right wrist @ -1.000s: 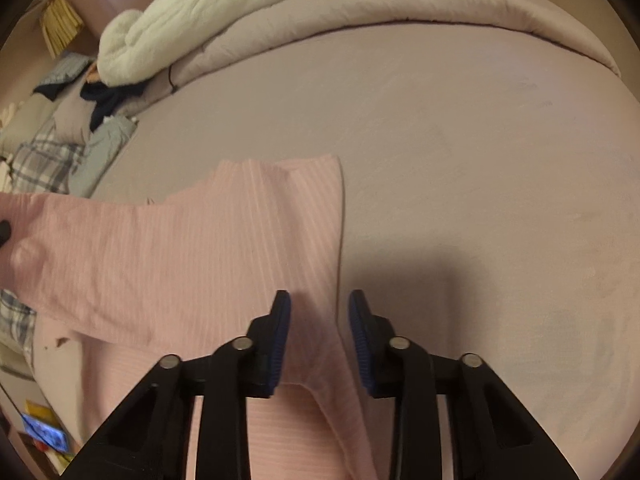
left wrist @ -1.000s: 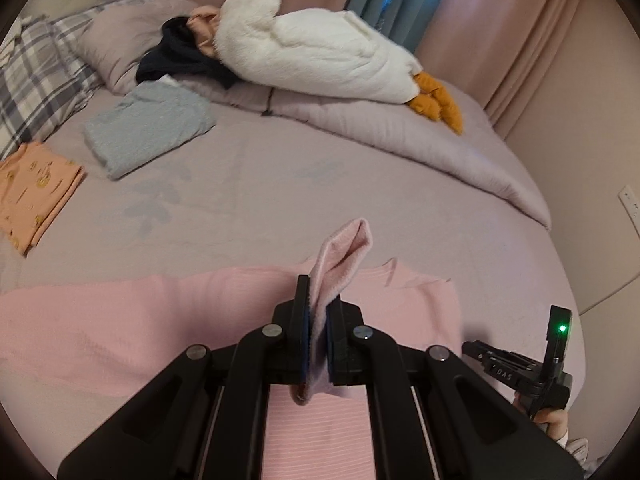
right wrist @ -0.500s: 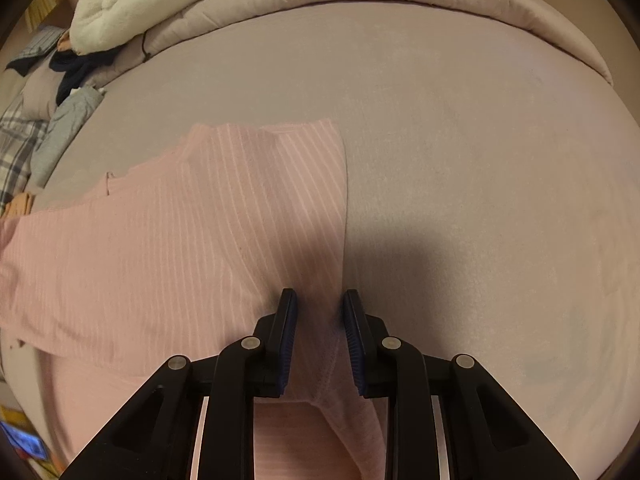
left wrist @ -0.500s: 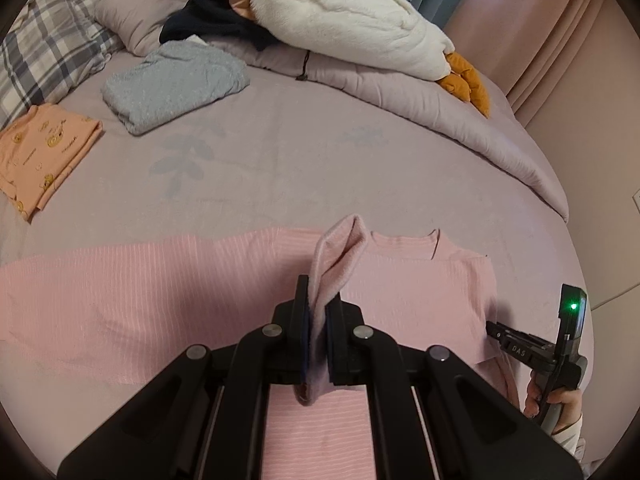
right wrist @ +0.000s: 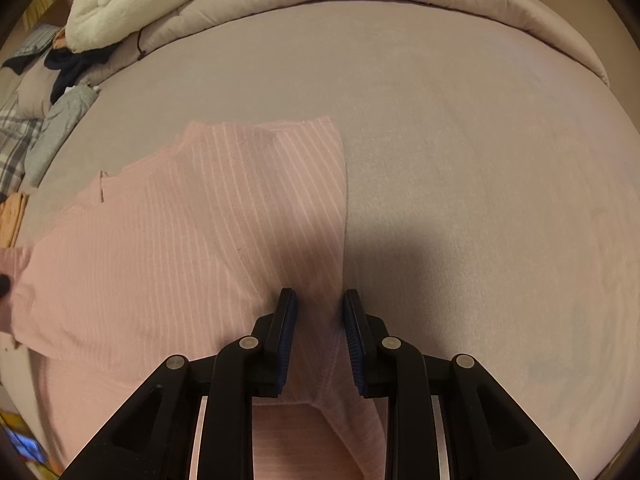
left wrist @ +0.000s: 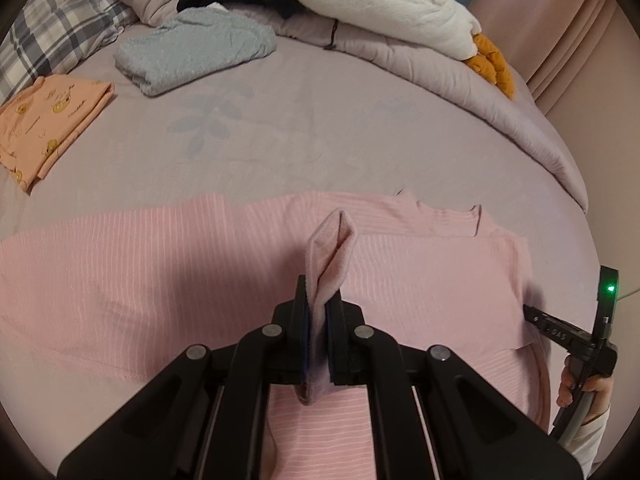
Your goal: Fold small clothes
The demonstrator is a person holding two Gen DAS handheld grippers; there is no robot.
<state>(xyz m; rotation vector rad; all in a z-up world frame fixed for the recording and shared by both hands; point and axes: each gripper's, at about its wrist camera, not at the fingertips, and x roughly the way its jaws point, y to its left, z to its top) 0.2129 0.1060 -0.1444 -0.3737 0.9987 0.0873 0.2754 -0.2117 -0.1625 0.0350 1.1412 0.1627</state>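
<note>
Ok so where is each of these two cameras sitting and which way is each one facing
Left wrist: on the left gripper, facing across the bed toward the pillows; jaws shut on a fold of the pink shirt; the right gripper and hand show.
Right wrist: on the right gripper, facing the shirt's right edge and bare sheet; jaws open astride the hem.
Shared: pink shirt, folded grey garment, white plush.

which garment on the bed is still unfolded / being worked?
The pink striped top, spread across the near bed, a pinch of it clamped in the left gripper. The orange printed top and grey knit lie folded farther back.
</note>
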